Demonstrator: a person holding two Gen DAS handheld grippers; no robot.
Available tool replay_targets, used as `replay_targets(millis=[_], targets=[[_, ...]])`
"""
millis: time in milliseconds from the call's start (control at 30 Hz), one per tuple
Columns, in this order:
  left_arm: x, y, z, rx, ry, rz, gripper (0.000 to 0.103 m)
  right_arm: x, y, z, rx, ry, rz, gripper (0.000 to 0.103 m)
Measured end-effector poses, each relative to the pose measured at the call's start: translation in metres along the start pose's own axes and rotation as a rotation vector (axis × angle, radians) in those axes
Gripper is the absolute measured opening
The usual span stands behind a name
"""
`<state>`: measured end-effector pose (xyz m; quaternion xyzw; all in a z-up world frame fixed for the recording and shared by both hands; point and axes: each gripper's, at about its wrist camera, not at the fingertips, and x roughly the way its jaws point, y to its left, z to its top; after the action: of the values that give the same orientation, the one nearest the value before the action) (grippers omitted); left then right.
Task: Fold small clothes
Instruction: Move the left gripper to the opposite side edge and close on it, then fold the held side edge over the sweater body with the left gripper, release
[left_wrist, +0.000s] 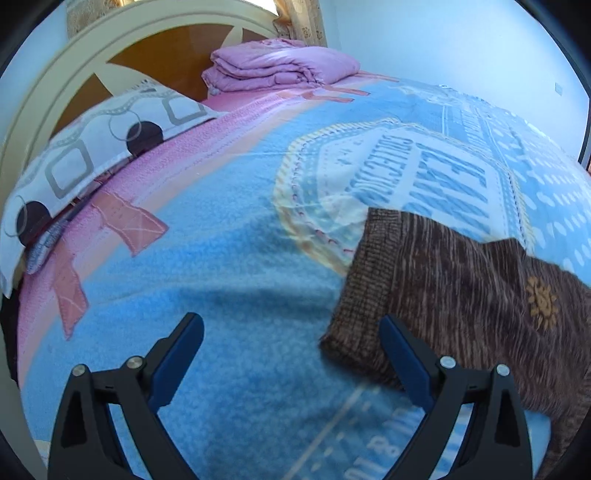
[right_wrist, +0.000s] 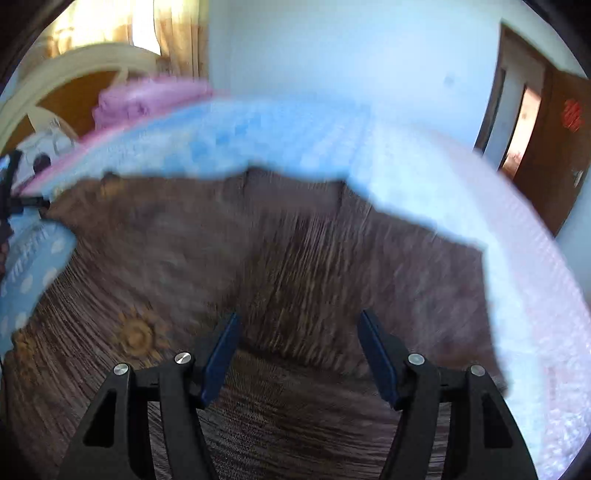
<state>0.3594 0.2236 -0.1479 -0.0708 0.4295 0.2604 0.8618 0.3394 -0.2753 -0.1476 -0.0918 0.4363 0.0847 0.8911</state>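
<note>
A: Start close in. How many tools, and how do they stand?

B: Two. The left gripper (left_wrist: 291, 328) has its jaws spread wide with only bedcover between them; its blue pads (left_wrist: 177, 365) touch nothing. The right gripper (right_wrist: 297, 328) is also spread, hovering over brown cloth, with no pinch on it that I can make out.

A: And the clothes?

B: One garment, a brown knit sweater (left_wrist: 461, 295). It lies flat on the blue blanket (left_wrist: 221, 280). The fabric is streaked dark and light brown, with a ribbed band along the edge nearest the left gripper, and a small orange sun motif (left_wrist: 541, 301) stitched on it. From the left wrist camera it sits to the right of the jaws, its ribbed corner just beside the right-hand finger. From the right wrist camera it fills most of the lower view, though that picture is blurred.

A: What else lies around it?

B: The blanket carries a large pale badge with lettering. Farther off, one patterned pillow (left_wrist: 85, 155) with dark circles and grey squares, then one folded pink quilt (left_wrist: 280, 64) against the cream headboard (left_wrist: 44, 107). A curtain (left_wrist: 306, 22) hangs behind, and a brown door (right_wrist: 554, 147) stands at the right wall.

A: Anything blocking the sweater?

B: Only the gripper fingers themselves cover part of it.
</note>
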Motion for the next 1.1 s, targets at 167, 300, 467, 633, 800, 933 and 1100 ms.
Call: replay_targets(millis=[167,300,467,633,800,933,1100], targets=[[0.005,-0.003,0.003,-0.034,0.031,-0.093,0.090,-0.004,-0.003,0.001,0.009,-0.020,0.001,0.068],[0.014,-0.015,0.003,-0.007,0.066,-0.140,0.071,-0.007,-0.002,-0.002,0.007,-0.025,-0.015,0.071],[0.010,-0.026,0.007,0.022,0.054,-0.232,0.010,-0.003,-0.003,-0.004,0.011,-0.031,-0.026,0.074],[-0.018,-0.025,0.017,0.036,0.000,-0.225,0.010,-0.002,-0.005,-0.005,0.017,-0.032,-0.027,0.076],[-0.045,-0.011,0.035,-0.030,-0.031,-0.285,0.010,-0.005,-0.008,-0.004,0.032,-0.038,-0.017,0.076],[-0.062,-0.019,0.042,-0.016,-0.044,-0.317,0.010,-0.024,-0.026,0.000,0.105,-0.057,0.002,0.076],[-0.090,-0.038,0.043,-0.002,-0.068,-0.380,0.010,-0.057,-0.051,-0.005,0.130,-0.089,0.002,0.076]])
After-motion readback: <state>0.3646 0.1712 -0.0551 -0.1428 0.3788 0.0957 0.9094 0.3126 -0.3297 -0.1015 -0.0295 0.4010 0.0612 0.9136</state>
